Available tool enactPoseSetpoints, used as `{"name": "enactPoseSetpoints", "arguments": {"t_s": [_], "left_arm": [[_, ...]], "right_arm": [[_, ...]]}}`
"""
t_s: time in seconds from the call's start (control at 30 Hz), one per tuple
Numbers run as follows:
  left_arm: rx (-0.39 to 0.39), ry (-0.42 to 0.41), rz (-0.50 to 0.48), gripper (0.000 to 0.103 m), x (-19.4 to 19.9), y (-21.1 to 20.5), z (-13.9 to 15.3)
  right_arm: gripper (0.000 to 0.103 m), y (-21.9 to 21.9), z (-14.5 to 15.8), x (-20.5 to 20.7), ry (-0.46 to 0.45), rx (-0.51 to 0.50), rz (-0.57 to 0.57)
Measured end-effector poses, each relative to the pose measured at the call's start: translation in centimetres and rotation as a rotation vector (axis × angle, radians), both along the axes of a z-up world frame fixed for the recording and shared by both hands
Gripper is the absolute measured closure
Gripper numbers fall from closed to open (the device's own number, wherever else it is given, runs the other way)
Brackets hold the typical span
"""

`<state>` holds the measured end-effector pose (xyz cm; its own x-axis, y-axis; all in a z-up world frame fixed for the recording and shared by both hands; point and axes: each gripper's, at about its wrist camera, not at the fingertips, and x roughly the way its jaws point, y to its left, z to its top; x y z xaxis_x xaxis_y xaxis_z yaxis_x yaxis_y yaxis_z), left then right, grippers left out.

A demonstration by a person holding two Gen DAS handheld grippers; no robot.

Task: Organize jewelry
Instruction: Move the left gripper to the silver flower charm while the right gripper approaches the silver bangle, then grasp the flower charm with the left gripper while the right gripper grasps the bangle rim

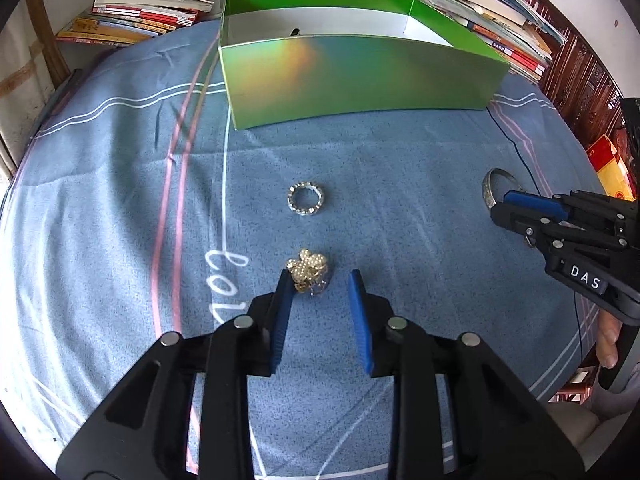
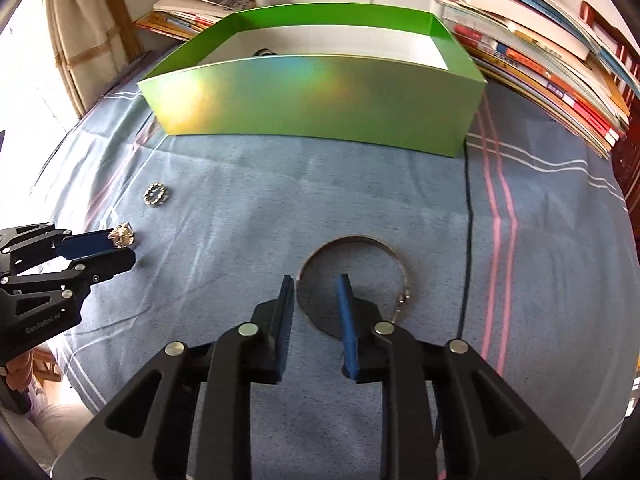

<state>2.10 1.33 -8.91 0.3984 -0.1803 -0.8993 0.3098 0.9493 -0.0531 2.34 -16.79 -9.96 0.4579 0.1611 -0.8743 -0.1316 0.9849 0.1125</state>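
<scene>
One label (image 1: 585,277) — "DAS" — right gripper (image 1: 505,205)

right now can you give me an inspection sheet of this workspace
surface: blue striped cloth, lightly wrinkled
job's things: gold pearl brooch between the left fingers; beaded ring loose; silver bangle under the right tips; green box open, a dark item just visible inside
clutter: nothing seen
grippers: left gripper open around the brooch; right gripper open, straddling the bangle rim
cables: thin dark line on the cloth
surroundings: book stacks behind the box
</scene>
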Motion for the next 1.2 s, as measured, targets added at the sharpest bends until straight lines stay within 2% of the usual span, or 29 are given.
{"name": "enactPoseSetpoints", "arguments": {"t_s": [0.8,0.87,1.0,1.2], "left_arm": [[0.022,-0.027,-0.028,0.077,0.8,-1.8,-0.2],[0.037,-0.031,-0.021,0.082,0.8,-1.7,-0.2],[0.04,-0.03,-0.02,0.082,0.9,-1.6,-0.2],[0.049,-0.032,-0.019,0.082,0.9,-1.7,-0.2]], "right_arm": [[0.079,1.2,-0.1,0.0,-0.029,-0.061,-0.02],[0.082,1.2,0.0,0.0,-0.028,-0.061,-0.02],[0.096,1.3,0.0,-0.1,-0.025,-0.06,-0.014],[0.097,0.2,0.0,0.2,-0.02,-0.061,-0.073]]}}
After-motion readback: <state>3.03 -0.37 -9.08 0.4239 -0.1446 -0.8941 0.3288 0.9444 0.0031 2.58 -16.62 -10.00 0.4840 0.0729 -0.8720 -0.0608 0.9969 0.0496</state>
